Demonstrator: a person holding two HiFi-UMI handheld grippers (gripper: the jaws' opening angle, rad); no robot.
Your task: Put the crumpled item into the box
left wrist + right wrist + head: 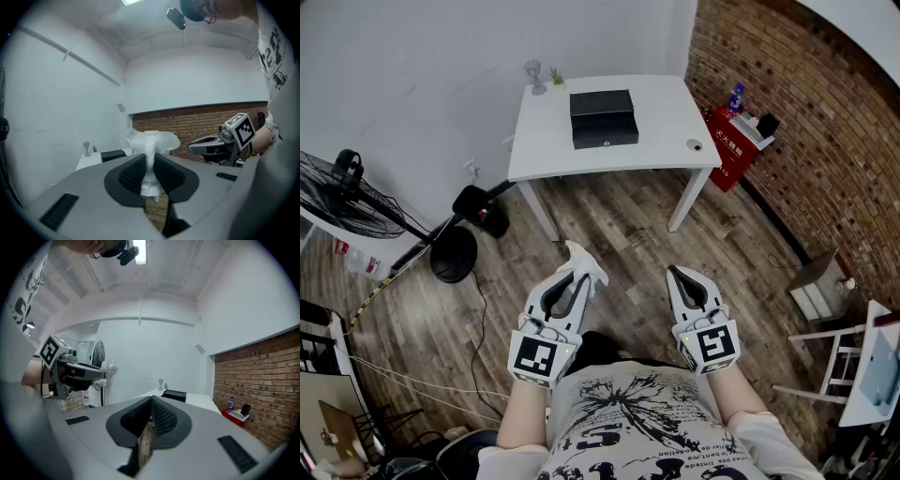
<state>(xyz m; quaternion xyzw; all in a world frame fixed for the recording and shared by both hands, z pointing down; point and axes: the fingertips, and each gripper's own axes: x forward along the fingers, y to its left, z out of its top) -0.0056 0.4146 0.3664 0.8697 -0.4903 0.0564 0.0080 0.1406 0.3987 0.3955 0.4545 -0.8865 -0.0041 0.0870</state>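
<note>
- Crumpled item (584, 261): a white wad of paper or tissue, pinched in the left gripper (577, 276). It sits out over the wooden floor (619, 234), well apart from the table (670, 122).
- Left gripper, own view: the jaws are closed on the lower stem of the crumpled item (152, 140), and the wad flares out above the jaw tips. The grip looks firm.
- Right gripper (677, 274): the jaws are pressed together with nothing between them. Its own view shows only floor through the slit at the jaw base (151, 405).
- Box (603, 117): black and rectangular, standing on the white table toward its far side. Whether the top is open cannot be judged from here.
- Progress: the pick-up is done. The carry to the table, positioning over the box and the release are not yet done. The task is judged to be at an early-to-middle stage.
- Other table items: a small goblet (532, 75), a small plant (556, 77) and a small round object (695, 145).
- Writing:
  - The red container (733, 142) beside the table bears white characters, too small to read.
  - The cube markers carry square patterns only.
  - The shirt print is not legible.
</note>
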